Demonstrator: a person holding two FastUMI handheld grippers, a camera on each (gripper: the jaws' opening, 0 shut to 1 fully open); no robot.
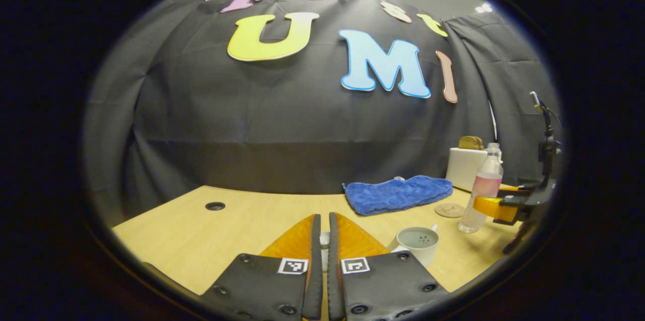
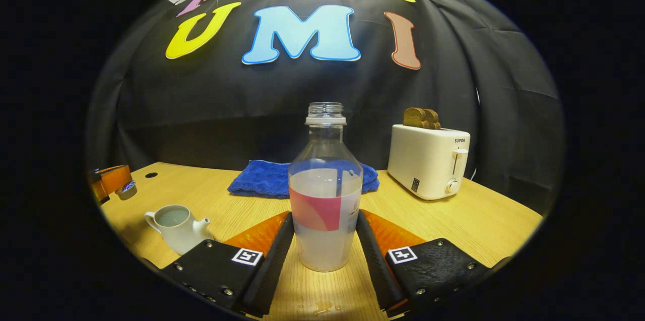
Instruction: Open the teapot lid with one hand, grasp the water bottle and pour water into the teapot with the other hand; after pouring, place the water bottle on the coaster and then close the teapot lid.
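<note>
The right gripper (image 2: 325,240) has its fingers pressed on both sides of the uncapped water bottle (image 2: 325,195), which stands upright and partly filled near the counter's (image 2: 453,220) front edge. The left gripper (image 1: 323,245) is nearly closed, pinching the small teapot lid (image 1: 325,238). The open teapot (image 2: 176,225) sits toward the counter's front left. The coaster (image 1: 449,209) lies just behind the bottle, beside a blue towel (image 2: 262,177) and a toaster (image 2: 428,159) at the back
</note>
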